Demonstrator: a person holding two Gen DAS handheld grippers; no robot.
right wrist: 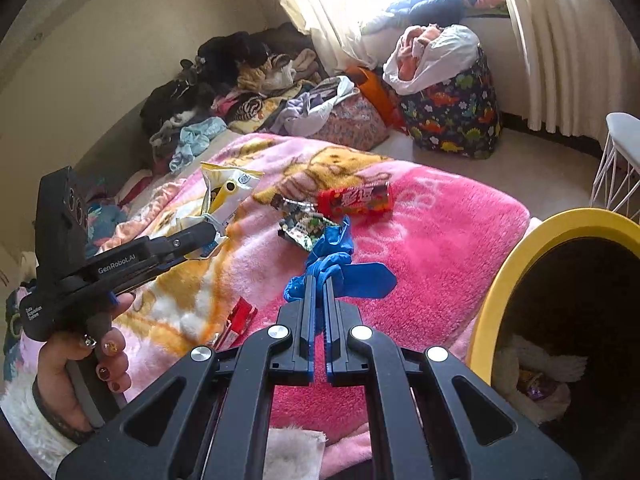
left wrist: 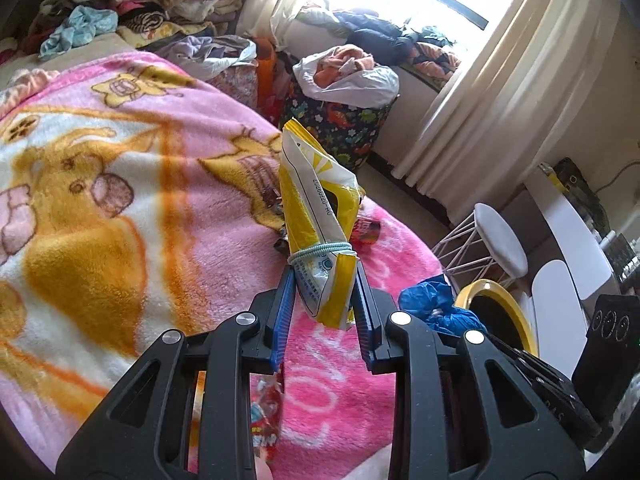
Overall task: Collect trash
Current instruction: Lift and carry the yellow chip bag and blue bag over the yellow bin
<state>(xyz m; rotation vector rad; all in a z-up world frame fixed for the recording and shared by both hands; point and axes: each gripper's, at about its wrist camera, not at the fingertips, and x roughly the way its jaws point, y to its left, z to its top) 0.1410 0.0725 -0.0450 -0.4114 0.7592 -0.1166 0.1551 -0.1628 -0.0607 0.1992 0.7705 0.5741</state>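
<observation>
Item: yellow-and-white crinkled snack bag (left wrist: 320, 216), centre frame, clamped in left gripper (left wrist: 325, 280) fingers; crumpled blue plastic glove (right wrist: 334, 268) pinched by near-closed right gripper (right wrist: 320, 280); carry both level to yellow-rimmed round bin (right wrist: 520, 248), lower right, release inside rim.

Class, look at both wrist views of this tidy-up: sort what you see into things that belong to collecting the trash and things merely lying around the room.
Part of the job:
- yellow snack bag, in left tongs
- blue glove, in right tongs
- red wrapper
- crumpled foil wrapper
- yellow bin

Lying about:
- clothes pile
- dinosaur-print bag
- white stool
- pink blanket
</observation>
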